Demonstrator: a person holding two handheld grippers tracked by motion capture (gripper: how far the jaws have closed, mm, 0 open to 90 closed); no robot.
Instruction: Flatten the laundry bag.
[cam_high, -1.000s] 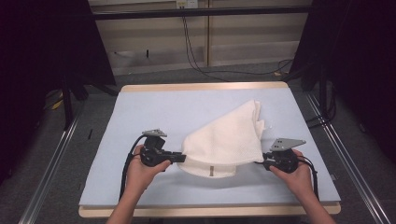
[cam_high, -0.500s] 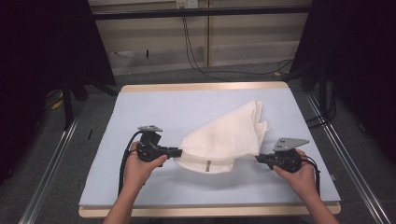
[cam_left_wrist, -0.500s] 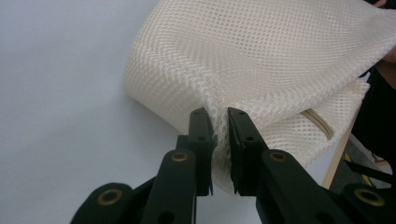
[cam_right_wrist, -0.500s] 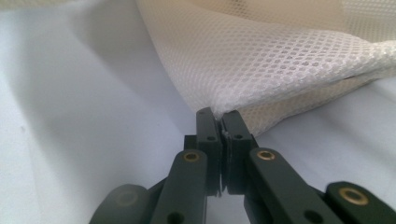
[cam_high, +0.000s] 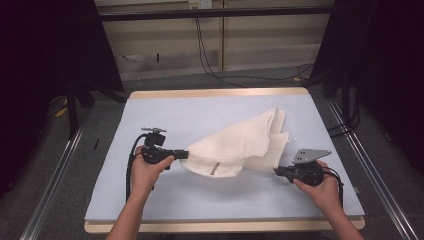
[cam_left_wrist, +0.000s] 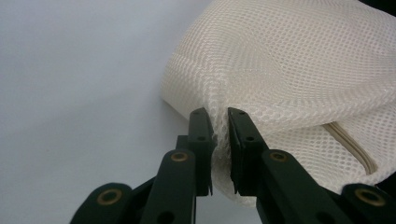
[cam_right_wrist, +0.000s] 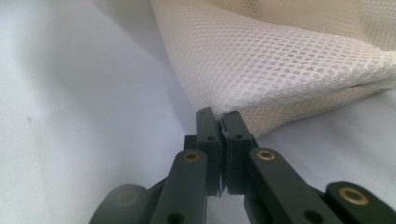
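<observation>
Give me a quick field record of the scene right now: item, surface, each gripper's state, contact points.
item: white mesh fabric bag, crumpled, tan zipper strip showing
surface: pale blue mat on the wooden-edged table
left gripper: jaws pinched on a fold of mesh at the bag's left end
right gripper: jaws closed, tips at the bag's near right corner; hold on the mesh cannot be confirmed
bag position: resting on the mat between both grippers

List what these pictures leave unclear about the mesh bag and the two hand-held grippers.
- Contents of the white mesh bag: hidden by its own folded layers in every view.
- Right hand-held gripper: its jaws are closed, but the right gripper view does not settle whether mesh is caught between the tips.
- The bag's zipper: cut off by the right edge in the left gripper view, where the left hand-held gripper pinches a fold.
</observation>
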